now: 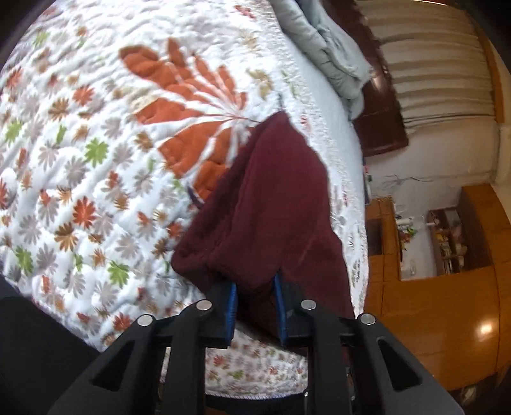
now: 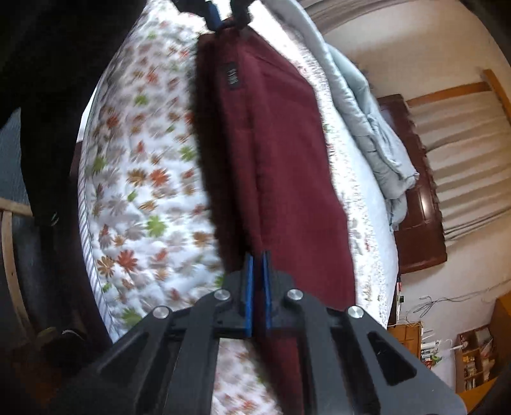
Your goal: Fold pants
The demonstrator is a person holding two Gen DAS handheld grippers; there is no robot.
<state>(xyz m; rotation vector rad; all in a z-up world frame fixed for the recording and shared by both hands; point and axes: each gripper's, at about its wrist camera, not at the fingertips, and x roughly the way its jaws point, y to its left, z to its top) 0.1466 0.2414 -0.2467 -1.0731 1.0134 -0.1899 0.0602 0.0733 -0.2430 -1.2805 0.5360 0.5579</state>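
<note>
Maroon fleece: the pants (image 2: 274, 166) lie in a long strip on the quilted bedspread (image 1: 95, 127), running along the bed's right side, near the edge that faces the wardrobe; a small dark label (image 2: 230, 78) shows near the far end

Left gripper (image 1: 255, 287): its blue pads are pinched on a bunched end of the pants, with thick cloth filling the gap between them; in the right wrist view it shows at the top, at the far end of the strip (image 2: 223, 19)

Right gripper (image 2: 258, 268): pressed nearly together on a thin edge of the cloth at the near end; the fabric runs on from between the pads

Step in hand, as I judge it: both ends are gripped, ready for a lengthwise fold; lift both ends evenly so the strip hangs taut, not twisted; bring one end over the other with the edges matched; lay it down flat before letting go; the fleece is thick and may slip or bunch if one side leads

Surface: a white bedspread with orange, green and grey flowers, puckered by its quilting; a pale grey-blue duvet (image 2: 367, 134) is heaped along the far side

Room: a dark wooden headboard (image 2: 418, 204); striped curtains (image 1: 437, 64); an orange-brown wardrobe (image 1: 431, 303) with cluttered shelves
</note>
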